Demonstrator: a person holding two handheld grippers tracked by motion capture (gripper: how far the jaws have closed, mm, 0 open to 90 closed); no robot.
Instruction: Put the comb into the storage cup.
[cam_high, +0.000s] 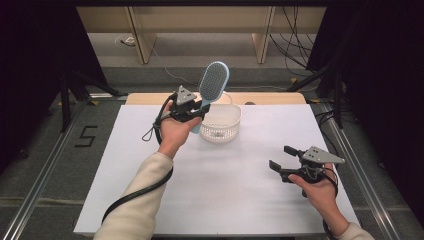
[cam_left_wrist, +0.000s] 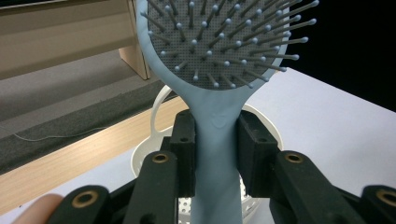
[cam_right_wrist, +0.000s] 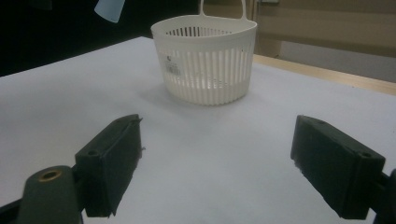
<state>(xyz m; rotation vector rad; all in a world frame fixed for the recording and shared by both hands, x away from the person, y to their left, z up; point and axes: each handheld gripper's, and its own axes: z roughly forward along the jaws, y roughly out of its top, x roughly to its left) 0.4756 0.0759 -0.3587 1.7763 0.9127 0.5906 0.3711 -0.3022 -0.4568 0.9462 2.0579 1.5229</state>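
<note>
A light blue hairbrush (cam_high: 213, 82) is held upright in the air, bristle head up, with my left gripper (cam_high: 196, 111) shut on its handle (cam_left_wrist: 215, 154). It hangs just left of and above a white slotted basket (cam_high: 220, 125) that stands on the white table (cam_high: 215, 180). In the left gripper view the basket's rim (cam_left_wrist: 140, 156) lies below and behind the jaws. My right gripper (cam_high: 281, 159) is held low at the table's right front, open, with nothing between its fingers (cam_right_wrist: 112, 158). It faces the basket (cam_right_wrist: 205, 60) from a distance.
The table's wooden back edge (cam_high: 270, 97) runs behind the basket. Beyond it are a grey floor, wooden furniture legs (cam_high: 142, 45) and cables. Metal rails (cam_high: 360, 165) flank the table on both sides.
</note>
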